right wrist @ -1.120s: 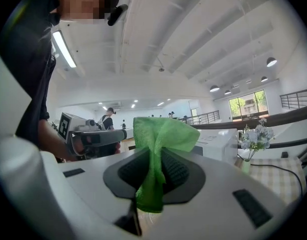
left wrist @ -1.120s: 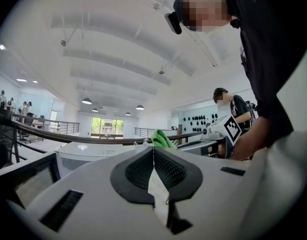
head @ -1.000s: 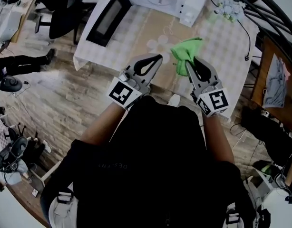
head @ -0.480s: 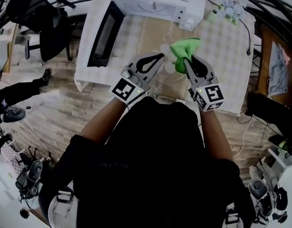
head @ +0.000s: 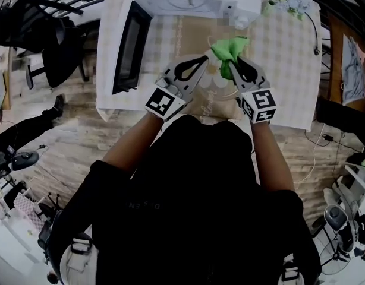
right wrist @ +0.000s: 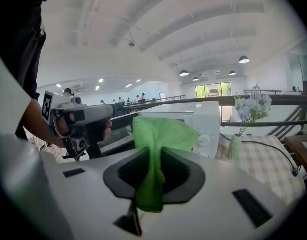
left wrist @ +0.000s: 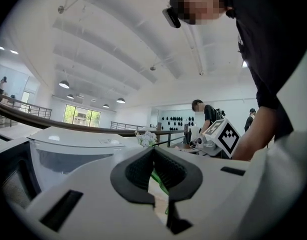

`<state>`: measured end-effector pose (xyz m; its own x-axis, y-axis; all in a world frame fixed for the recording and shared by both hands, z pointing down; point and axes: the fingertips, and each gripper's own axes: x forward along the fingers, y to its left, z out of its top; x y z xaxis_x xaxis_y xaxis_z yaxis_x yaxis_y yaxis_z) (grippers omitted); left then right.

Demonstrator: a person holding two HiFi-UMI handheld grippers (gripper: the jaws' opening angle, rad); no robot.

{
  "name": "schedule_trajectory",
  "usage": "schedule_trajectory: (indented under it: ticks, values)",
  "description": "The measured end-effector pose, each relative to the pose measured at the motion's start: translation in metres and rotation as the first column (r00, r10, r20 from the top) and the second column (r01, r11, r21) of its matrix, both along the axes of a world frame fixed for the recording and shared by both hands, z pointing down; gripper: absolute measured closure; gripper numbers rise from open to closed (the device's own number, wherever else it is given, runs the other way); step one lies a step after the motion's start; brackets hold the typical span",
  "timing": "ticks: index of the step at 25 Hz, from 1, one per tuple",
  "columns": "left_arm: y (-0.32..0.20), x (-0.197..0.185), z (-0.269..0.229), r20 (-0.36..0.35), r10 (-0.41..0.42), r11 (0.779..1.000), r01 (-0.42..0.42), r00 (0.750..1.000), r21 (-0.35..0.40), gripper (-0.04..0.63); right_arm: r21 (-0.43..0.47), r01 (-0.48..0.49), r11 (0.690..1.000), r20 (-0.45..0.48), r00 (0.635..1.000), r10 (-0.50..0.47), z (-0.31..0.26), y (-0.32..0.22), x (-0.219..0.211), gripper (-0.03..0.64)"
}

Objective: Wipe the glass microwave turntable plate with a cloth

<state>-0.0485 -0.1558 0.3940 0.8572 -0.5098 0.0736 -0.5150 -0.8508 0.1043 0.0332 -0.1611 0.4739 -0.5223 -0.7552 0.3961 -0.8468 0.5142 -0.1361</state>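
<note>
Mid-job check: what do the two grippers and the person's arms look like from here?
The left gripper and right gripper match: pale grey-white bodies that taper to two jaws lined with black ribbed pads. The left marker cube and right marker cube, at the rear of each, are white with black square patterns. No cables show. The person wears a black short-sleeved top.
</note>
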Motion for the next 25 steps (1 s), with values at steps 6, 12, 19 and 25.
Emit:
schedule_trajectory:
  ticks: [6, 12, 19, 25]
  values:
    - [-0.015, 0.005, 0.019, 0.024, 0.024, 1.000, -0.024, 0.999, 0.016, 0.575, -0.061, -0.008, 0.998, -0.036, 0.999, 0.005, 0.042, -0.011, -0.012, 0.534]
    - [-0.029, 0.006, 0.041, 0.062, 0.023, 0.999, -0.025, 0.998, 0.034, 0.575, -0.133, 0.019, 0.991, -0.081, 0.996, -0.030, 0.090, -0.023, -0.029, 0.534]
    - [-0.036, 0.004, 0.056, 0.072, 0.031, 0.999, -0.032, 0.997, 0.007, 0.575, -0.230, 0.014, 0.973, -0.135, 0.990, -0.046, 0.146, -0.040, -0.036, 0.532]
    - [-0.045, 0.001, 0.065, 0.071, 0.016, 1.000, -0.015, 0.997, -0.006, 0.575, -0.284, 0.014, 0.959, -0.172, 0.983, -0.065, 0.174, -0.051, -0.042, 0.532]
